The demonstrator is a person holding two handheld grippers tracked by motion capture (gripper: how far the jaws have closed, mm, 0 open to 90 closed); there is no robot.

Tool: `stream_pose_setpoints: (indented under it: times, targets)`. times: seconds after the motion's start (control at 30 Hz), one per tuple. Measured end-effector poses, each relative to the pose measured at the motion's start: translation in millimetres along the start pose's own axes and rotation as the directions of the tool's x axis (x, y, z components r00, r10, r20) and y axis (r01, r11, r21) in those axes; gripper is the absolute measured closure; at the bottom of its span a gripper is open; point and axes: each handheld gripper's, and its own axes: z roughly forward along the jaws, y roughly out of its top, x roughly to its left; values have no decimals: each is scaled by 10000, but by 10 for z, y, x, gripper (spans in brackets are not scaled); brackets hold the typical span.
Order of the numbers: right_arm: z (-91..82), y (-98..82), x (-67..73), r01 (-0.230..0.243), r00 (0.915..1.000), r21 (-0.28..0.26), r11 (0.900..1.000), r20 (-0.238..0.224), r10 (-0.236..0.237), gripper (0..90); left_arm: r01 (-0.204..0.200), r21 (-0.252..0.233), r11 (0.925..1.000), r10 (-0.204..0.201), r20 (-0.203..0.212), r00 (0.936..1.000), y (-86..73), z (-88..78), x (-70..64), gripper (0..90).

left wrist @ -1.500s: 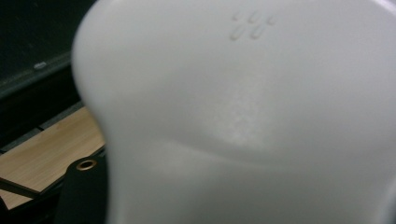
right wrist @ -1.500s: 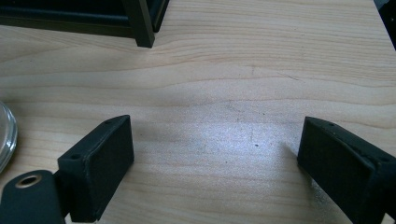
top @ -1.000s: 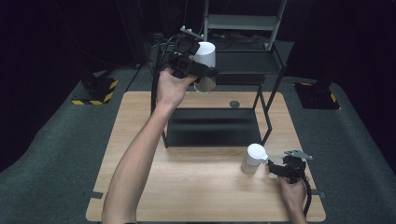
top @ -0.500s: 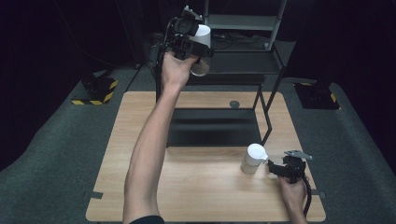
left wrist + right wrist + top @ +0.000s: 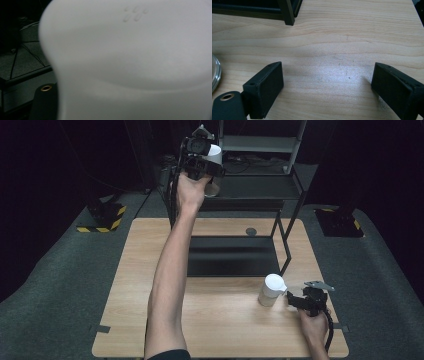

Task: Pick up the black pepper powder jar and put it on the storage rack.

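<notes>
The tabletop (image 5: 220,330) was light wood with visible grain. A black metal shelf rack (image 5: 235,247) stood on its far half, its dark base panel lying flat on the wood. A white-lidded container (image 5: 271,290) stood upright on the tabletop just in front of the rack's near right corner. A small round grey disc (image 5: 251,231) sat in the wood behind the base panel, inside the rack's frame. One rack foot (image 5: 287,13) met the wood squarely.
</notes>
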Motion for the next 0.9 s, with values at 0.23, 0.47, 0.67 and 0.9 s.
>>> stream_pose_setpoints:
  times: [0.23, 0.47, 0.67, 0.9]
  targets:
    - [1, 0, 0, -9, 10000, -3, 10000, -3, 9, 101, 90, -3, 10000, -90, -75, 9999, -28, 42, 29, 309]
    - [1, 0, 1, -18, 10000, -7, 10000, -5, 18, 101, -5, -69, 10000, 6, 76, 10000, -55, 44, 64, 307]
    - [1, 0, 2, -32, 10000, -4, 10000, -3, 32, 101, -226, -142, 9996, 227, 100, 9997, -96, 25, 60, 306]
    - [1, 0, 2, -37, 10000, -5, 10000, -1, 37, 101, -234, -155, 9996, 238, 262, 9994, -97, 11, 92, 280]
